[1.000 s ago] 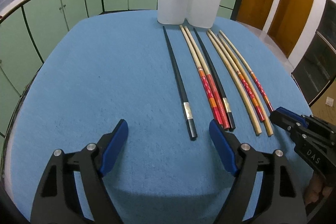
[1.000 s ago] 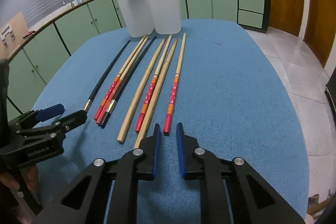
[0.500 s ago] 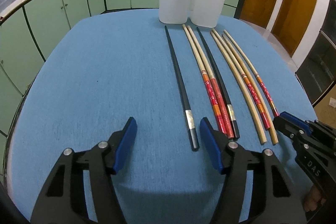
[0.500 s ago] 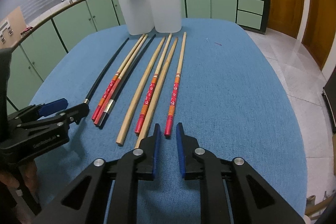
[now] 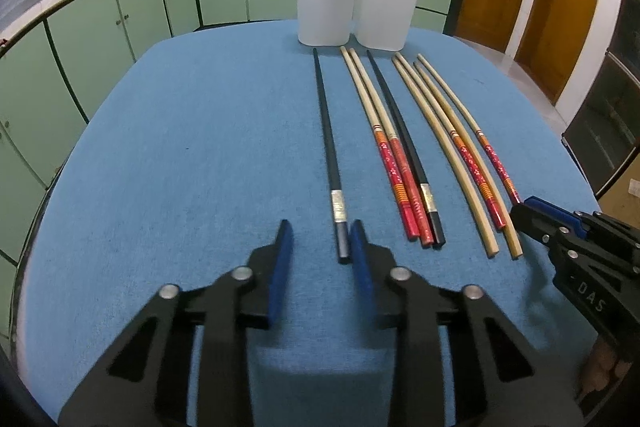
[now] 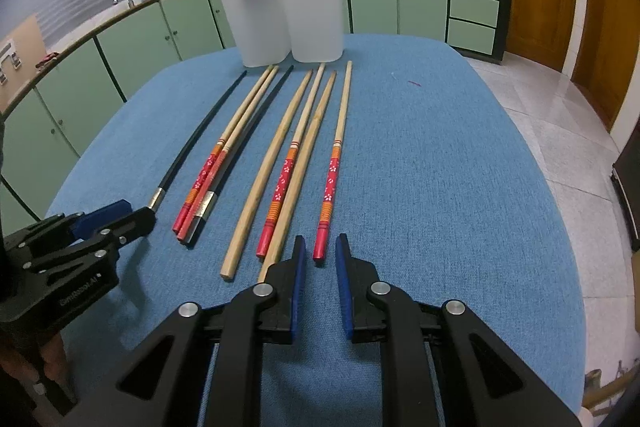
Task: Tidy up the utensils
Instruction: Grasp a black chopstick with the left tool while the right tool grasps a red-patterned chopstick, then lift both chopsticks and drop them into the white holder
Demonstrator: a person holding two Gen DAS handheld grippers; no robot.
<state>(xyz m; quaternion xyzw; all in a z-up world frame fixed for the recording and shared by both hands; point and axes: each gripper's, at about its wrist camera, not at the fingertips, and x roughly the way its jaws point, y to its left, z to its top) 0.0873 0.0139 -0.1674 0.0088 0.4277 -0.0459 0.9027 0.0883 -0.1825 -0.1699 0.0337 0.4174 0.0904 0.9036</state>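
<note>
Showing early stage of sorting: L gripper (image 5: 318, 241) hovering low at near end of the lone black chopstick (image 5: 328, 147), jaws part-open, narrow gap, the silver-banded butt lying just inside the right pad, nothing clamped yet. R gripper (image 6: 320, 259) sitting at near end of the rightmost red-handled chopstick (image 6: 334, 163), jaws narrow w/ a slim gap, red tip just ahead of the pads, not gripping as far as visible. Lying in a rough row on the blue tablecloth (image 5: 200, 147), tips pointing toward the bins: eight chopsticks total, incl. second black chopstick (image 5: 404, 147) touching a red-handled pair (image 5: 384, 155), plus plain bamboo chopsticks (image 5: 448, 155) mixed w/ the red-handled ones on the R side. Standing side by side at far edge, touching: two white plastic bins (image 5: 326, 3); interiors hidden from both views, so contents not determinable. Judging progress: nothing visibly sorted, all sticks on the cloth; remaining approx. whole job, i.e. gripping, lifting, dropping each type into a bin. Likely snag: thin sticks lying flush on cloth, neighbours touching, so risking a two-stick pickup.
</note>
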